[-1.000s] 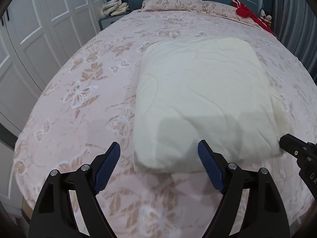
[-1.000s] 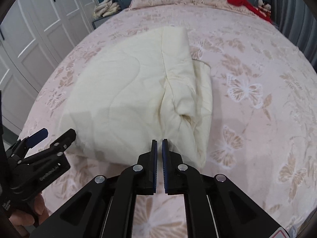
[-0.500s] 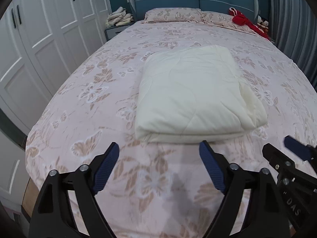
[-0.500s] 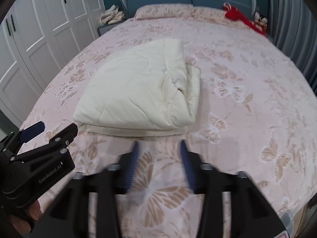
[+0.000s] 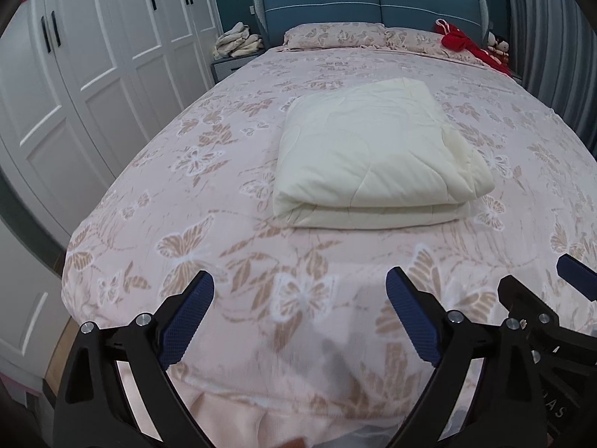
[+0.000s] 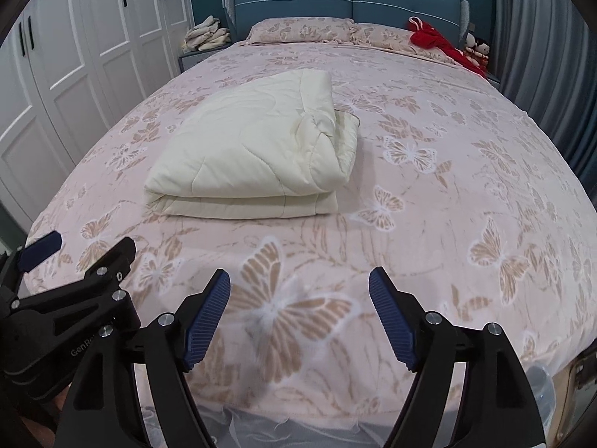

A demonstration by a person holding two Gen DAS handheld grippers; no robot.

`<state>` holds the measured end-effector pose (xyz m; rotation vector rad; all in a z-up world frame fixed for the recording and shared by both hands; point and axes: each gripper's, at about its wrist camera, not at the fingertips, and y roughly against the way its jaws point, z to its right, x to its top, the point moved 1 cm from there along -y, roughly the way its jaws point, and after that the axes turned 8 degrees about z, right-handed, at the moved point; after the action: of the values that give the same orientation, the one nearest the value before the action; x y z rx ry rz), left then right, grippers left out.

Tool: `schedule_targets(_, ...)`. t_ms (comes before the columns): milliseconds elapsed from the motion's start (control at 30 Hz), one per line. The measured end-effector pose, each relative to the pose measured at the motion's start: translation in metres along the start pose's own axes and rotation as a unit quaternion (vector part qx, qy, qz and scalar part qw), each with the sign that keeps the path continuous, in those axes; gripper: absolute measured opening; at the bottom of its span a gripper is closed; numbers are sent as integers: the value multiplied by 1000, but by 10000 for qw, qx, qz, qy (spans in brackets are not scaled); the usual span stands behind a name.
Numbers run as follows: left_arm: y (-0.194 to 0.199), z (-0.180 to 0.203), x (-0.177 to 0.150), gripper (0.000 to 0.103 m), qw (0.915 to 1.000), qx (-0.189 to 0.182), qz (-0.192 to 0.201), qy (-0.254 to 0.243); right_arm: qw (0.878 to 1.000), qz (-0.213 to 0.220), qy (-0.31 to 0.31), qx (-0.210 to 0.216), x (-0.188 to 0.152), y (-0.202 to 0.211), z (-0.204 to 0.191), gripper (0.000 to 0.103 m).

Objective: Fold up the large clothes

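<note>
Moved: both my tongs drew back from the folded cream quilt [image 5: 377,156].
Left tongs [image 5: 298,321]: opening, empty.
Right tongs [image 6: 300,315]: opening, empty.
Bed [image 6: 466,186]: quilt lies mid-bed.

Both views look from the foot of the bed [image 5: 231,171] toward the blue headboard [image 5: 373,3], tilted downward over the butterfly-patterned cover. The left wrist view looks out between the fingers of the left tool [image 5: 298,321], whose jaws are opening with nothing between them. The right wrist view does the same over the right tool [image 6: 300,317], also opening on nothing. Each camera catches the other tool at its inner edge. Both share the folded cream quilt [image 5: 373,156], well apart from the tools, and the white wardrobe [image 6: 86,37] on the left. Probably the cameras sit just beside each other.
</note>
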<state>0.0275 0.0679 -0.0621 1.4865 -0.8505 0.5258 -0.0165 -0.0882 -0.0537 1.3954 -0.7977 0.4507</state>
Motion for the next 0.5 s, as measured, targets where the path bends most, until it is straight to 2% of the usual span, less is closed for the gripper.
schedule_targets(500, 19, -8, -20, 95, 9996, 69, 244, 94, 9991, 319, -38, -284, -23, 25, -5, 80)
